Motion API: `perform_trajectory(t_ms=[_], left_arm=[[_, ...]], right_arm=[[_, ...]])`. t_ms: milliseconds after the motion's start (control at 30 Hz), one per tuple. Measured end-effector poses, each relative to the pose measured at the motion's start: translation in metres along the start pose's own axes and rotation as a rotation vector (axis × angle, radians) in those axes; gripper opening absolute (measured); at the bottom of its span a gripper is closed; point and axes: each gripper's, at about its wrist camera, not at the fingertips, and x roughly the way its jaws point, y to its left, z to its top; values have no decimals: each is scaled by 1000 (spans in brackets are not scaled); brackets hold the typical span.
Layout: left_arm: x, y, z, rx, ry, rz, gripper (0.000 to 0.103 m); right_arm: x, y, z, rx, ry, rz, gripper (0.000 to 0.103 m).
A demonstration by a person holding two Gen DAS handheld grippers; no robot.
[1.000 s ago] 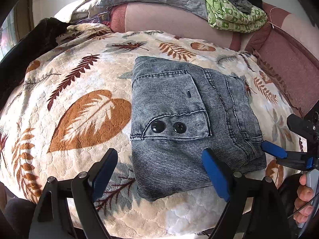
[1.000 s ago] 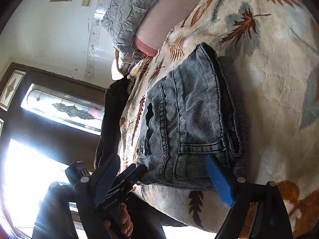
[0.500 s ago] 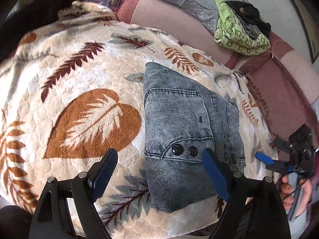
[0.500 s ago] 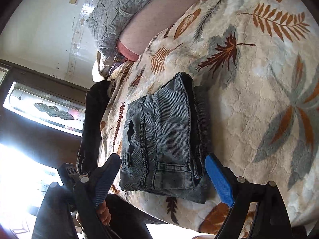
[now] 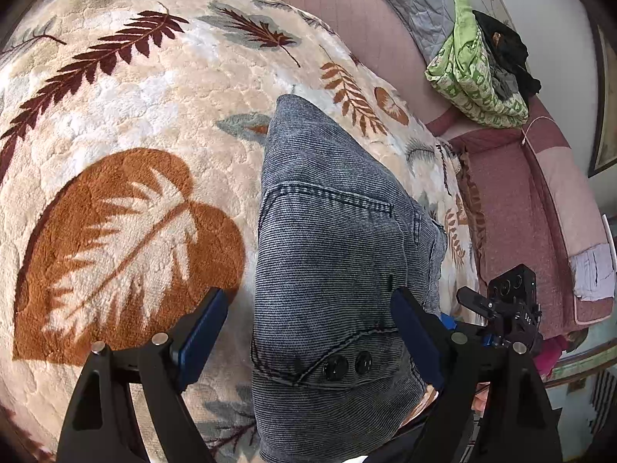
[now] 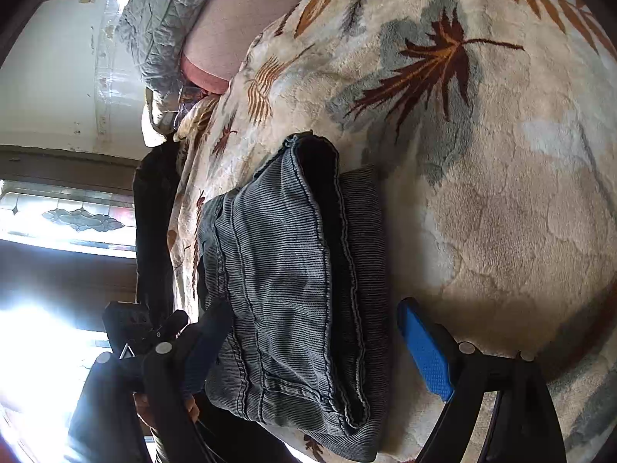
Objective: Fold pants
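The grey-blue denim pants (image 5: 339, 270) lie folded into a compact stack on the leaf-patterned blanket (image 5: 135, 123), pocket flap with two black buttons (image 5: 347, 364) facing up. My left gripper (image 5: 308, 339) is open, its blue-padded fingers straddling the stack's near end just above it, holding nothing. In the right wrist view the same stack (image 6: 293, 281) shows from its side, layered edges visible. My right gripper (image 6: 312, 343) is open around the near end of the stack and empty. The right gripper's body (image 5: 509, 308) shows at the pants' right side.
A pink sofa back and arm (image 5: 513, 200) border the blanket. A green patterned cloth with dark garments (image 5: 482, 73) and a grey quilt (image 5: 424, 4) lie on it. A dark garment (image 6: 154, 212) hangs at the blanket's far edge by a stained-glass window (image 6: 65, 216).
Both grippers moved in closer over the folded pants, which now fill the space between each pair of open fingers. The pants themselves have not moved.
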Motion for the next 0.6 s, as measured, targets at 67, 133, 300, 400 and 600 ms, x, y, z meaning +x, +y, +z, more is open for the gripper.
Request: perform_trajectory(t_ms=[67, 133, 300, 400, 600], left_arm=[[7, -2, 0, 19, 13, 13, 87], [9, -6, 0, 45, 9, 21, 87], [15, -11, 2, 68, 17, 20, 86], [18, -14, 2, 79, 9, 43, 81], [21, -17, -1, 106, -7, 113, 47]], right_arm=[[4, 2, -1, -9, 2, -11, 89], [7, 4, 0, -8, 4, -12, 89], [17, 18, -1, -50, 17, -93, 77], [21, 16, 0, -42, 17, -133, 58], [17, 16, -5, -90, 6, -192, 30]])
